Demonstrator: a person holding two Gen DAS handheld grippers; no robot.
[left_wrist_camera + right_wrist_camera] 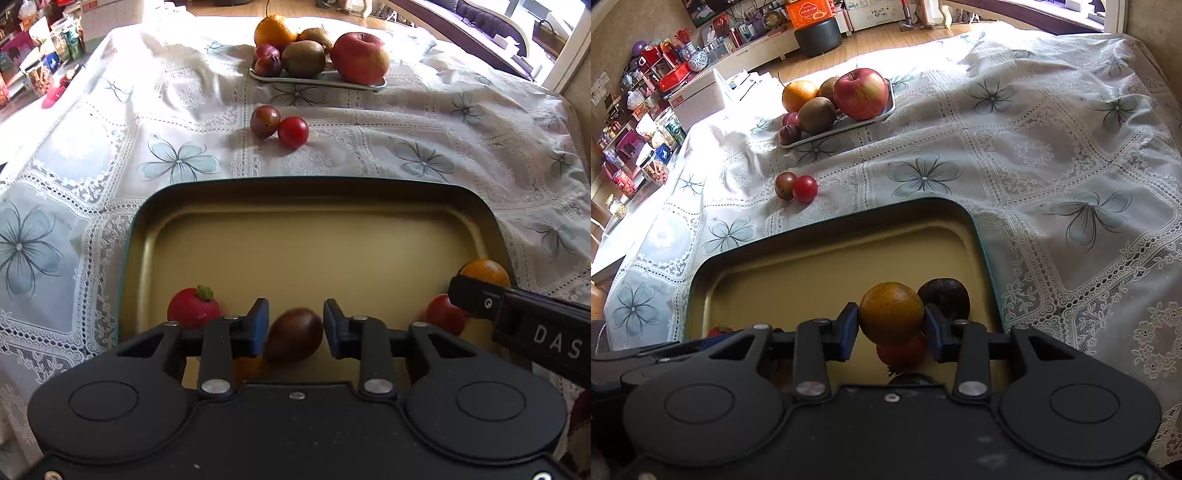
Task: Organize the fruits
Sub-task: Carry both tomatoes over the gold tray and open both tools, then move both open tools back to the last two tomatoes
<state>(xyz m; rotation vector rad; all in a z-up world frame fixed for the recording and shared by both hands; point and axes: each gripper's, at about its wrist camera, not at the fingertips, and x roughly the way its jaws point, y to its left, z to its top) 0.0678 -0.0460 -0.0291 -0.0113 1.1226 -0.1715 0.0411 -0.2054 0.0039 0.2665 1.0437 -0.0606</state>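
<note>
A tan tray with a dark green rim lies near me on the lace tablecloth. My left gripper hangs over its near edge, jaws apart. A blurred brown oval fruit sits loose between the fingers. A strawberry lies to its left. My right gripper is shut on an orange-green round fruit over the tray's right side. Under it lies a red fruit, and a dark brown fruit sits just behind.
A brownish tomato and a red tomato touch each other on the cloth beyond the tray. Farther back a pale plate holds an apple, an orange, kiwis and plums. Cluttered shelves stand left of the table.
</note>
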